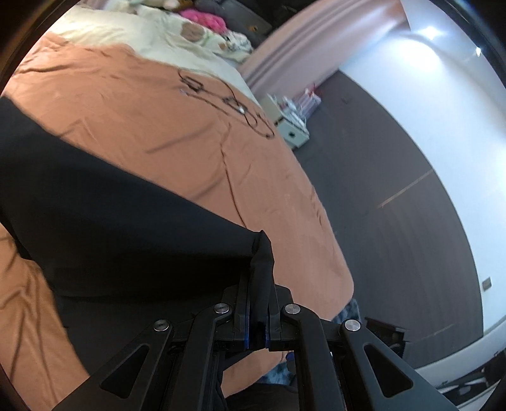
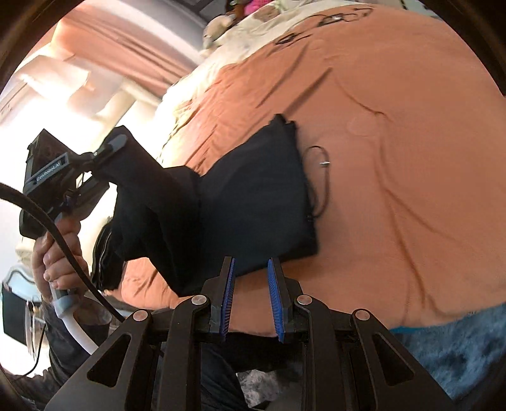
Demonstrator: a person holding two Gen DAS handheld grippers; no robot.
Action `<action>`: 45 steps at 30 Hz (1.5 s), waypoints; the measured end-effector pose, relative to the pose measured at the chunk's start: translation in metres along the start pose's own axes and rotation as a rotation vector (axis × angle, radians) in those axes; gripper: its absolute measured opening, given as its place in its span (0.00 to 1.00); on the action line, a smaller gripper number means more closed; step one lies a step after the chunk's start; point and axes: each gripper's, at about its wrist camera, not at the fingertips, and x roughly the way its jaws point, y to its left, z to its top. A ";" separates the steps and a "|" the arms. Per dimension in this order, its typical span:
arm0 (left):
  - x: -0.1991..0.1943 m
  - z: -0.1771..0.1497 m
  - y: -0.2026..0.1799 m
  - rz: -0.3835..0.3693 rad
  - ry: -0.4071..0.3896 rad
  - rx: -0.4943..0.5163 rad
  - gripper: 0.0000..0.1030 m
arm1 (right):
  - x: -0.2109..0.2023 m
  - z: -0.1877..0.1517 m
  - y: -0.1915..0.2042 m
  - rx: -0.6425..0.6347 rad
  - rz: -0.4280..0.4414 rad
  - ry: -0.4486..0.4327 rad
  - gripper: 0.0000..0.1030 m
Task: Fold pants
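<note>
Black pants (image 2: 253, 202) lie partly folded on an orange bedspread (image 2: 395, 158). In the left wrist view the pants (image 1: 95, 221) stretch away to the left, and my left gripper (image 1: 261, 278) is shut on a corner of the fabric, lifting it. The right wrist view shows that left gripper (image 2: 110, 148) at the left, holding the raised end of the pants above the bed. My right gripper (image 2: 251, 268) is open and empty, its blue pads (image 2: 275, 297) just short of the near edge of the folded part.
A thin black drawstring with a metal tip (image 2: 322, 164) lies beside the pants. Cream bedding and plush toys (image 1: 196, 19) sit at the head of the bed. A blue fuzzy rug (image 2: 458, 347) lies by the bed. A small cabinet (image 1: 294, 126) stands on the dark floor.
</note>
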 end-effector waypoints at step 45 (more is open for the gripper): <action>0.034 -0.055 -0.003 0.045 0.161 0.010 0.65 | -0.022 -0.005 -0.015 0.080 0.013 -0.044 0.59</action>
